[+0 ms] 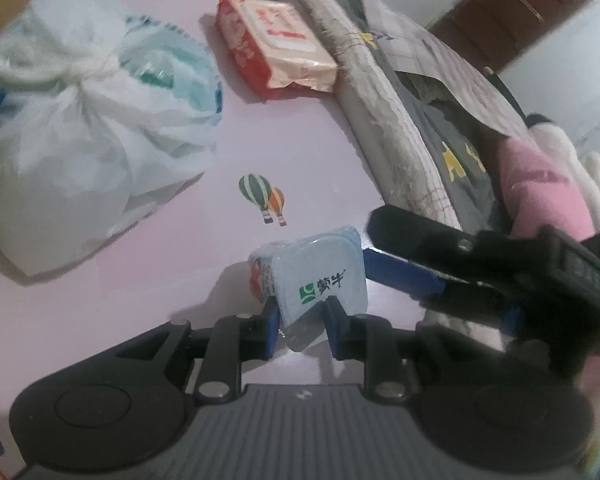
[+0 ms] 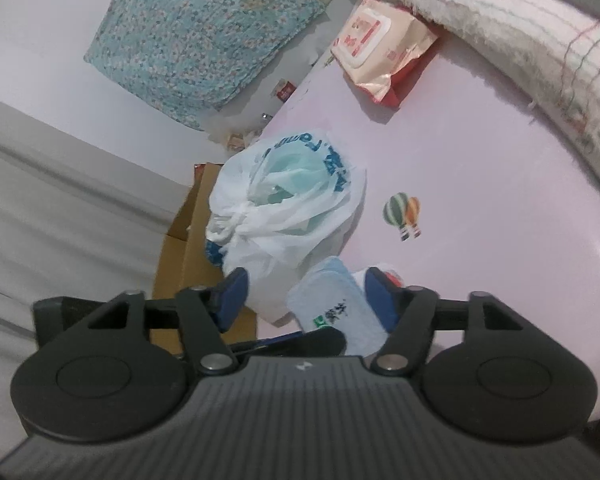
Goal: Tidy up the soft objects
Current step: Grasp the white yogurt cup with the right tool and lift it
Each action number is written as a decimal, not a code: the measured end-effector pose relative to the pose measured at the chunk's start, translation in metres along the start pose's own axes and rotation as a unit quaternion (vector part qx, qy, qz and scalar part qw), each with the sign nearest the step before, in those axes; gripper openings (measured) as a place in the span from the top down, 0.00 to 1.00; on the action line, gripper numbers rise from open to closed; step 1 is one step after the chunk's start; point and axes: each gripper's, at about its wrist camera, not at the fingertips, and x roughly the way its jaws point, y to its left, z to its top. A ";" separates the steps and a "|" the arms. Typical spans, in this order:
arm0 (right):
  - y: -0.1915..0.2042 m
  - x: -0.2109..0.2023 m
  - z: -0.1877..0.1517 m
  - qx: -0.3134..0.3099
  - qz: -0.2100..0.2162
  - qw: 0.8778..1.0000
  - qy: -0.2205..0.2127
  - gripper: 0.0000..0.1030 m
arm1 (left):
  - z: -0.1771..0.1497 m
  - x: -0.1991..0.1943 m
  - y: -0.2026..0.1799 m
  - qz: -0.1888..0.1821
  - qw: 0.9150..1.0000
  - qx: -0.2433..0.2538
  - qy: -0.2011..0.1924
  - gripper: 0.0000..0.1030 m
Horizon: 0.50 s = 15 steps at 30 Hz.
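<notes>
My left gripper (image 1: 302, 326) is shut on a small light-blue soft pouch (image 1: 320, 280) with a green logo, held just above the pink table (image 1: 300, 152). The pouch also shows in the right wrist view (image 2: 340, 312), between the fingers of my open right gripper (image 2: 306, 300), which hovers over it without touching. The right gripper's dark body and blue pad (image 1: 404, 276) show in the left wrist view, just right of the pouch. A knotted white plastic bag (image 1: 84, 120) lies at the left; it also shows in the right wrist view (image 2: 284, 204). A red wet-wipes pack (image 1: 272, 44) lies at the back.
Folded blankets and clothes (image 1: 420, 120) are piled along the table's right edge, with a pink garment (image 1: 540, 188). A cardboard box (image 2: 188, 252) stands beside the table's left edge. A blue floral pillow (image 2: 204, 32) leans against the wall. A balloon sticker (image 1: 262, 196) marks the tabletop.
</notes>
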 end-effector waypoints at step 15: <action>-0.004 0.019 0.005 0.047 0.007 0.999 0.025 0.28 | 0.009 -0.001 0.021 -0.013 0.999 -0.034 -0.014 0.64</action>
